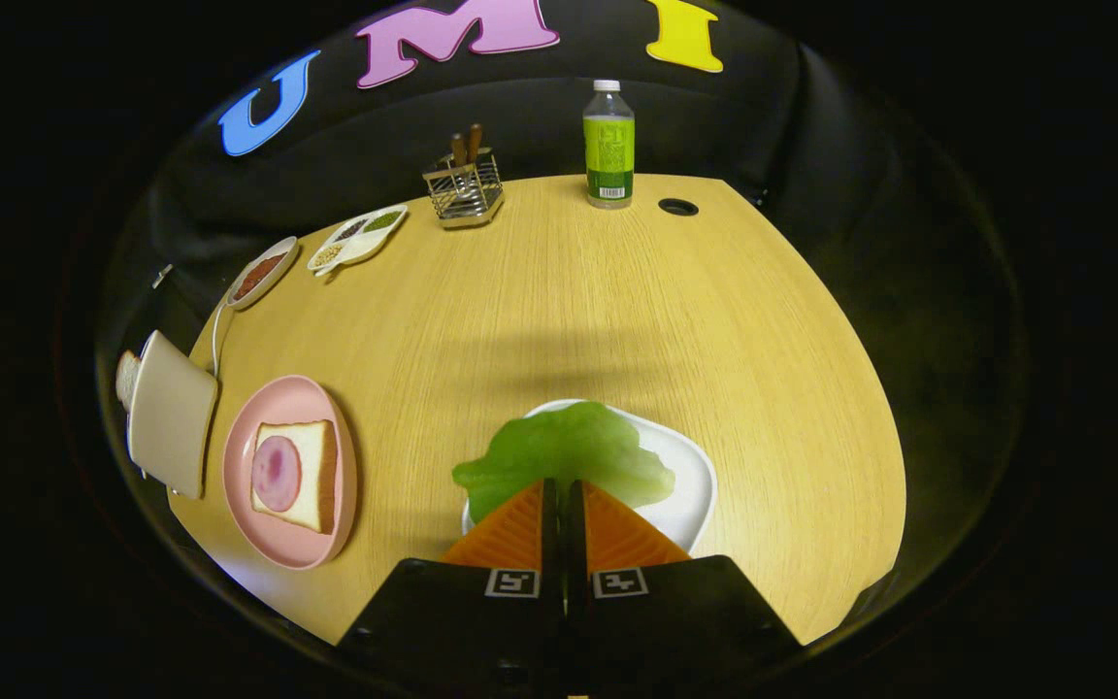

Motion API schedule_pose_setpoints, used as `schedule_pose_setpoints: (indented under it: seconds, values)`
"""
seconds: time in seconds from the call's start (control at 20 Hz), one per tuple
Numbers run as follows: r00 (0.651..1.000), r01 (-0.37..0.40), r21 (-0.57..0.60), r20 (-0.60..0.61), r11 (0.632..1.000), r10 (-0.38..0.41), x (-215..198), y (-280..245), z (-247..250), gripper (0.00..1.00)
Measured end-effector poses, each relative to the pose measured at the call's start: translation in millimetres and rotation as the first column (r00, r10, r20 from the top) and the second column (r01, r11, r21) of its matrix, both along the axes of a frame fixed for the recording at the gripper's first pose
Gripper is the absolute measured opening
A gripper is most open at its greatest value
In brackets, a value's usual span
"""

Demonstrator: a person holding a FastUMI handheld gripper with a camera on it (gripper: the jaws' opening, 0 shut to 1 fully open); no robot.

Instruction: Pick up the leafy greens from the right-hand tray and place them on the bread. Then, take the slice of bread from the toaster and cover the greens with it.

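The leafy greens [569, 451], a flat pale green leaf, lie over the white tray [695, 485] just ahead of my fingers, overhanging its left rim. My gripper [564, 485] has its orange fingers [617, 529] drawn together with only a thin slit between them, pinching the leaf's near edge. To the left, a pink plate [239, 466] holds a slice of bread [316, 476] topped with a round of ham [276, 473]. Beyond the plate stands a beige toaster [171, 413] with a second slice of bread [126, 379] sticking out of it.
Along the far edge of the wooden table stand a green-labelled bottle [608, 146], a wire rack with utensils [464, 189], a divided condiment dish [357, 236] and a small oval dish [262, 274]. A cable hole [678, 207] sits near the bottle.
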State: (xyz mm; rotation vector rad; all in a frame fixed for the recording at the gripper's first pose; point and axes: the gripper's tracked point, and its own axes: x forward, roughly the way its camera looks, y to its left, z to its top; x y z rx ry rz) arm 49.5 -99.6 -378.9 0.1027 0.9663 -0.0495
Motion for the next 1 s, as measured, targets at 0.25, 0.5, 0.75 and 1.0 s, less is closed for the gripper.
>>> schedule_pose_setpoints:
  seconds: [0.25,0.5,0.75,1.0]
  values:
    - [0.998,-0.02,0.013,0.06,1.0,0.019,1.5,12.1,45.6,0.05]
    - [0.992,-0.087,0.029,0.094,0.996,0.084,1.2,53.8,79.6,0.05]
    - [0.978,-0.189,0.068,0.104,0.98,0.182,1.8,123.2,89.0,0.05]
    - [0.958,-0.284,0.088,0.073,0.955,0.278,-4.1,187.7,71.0,0.05]
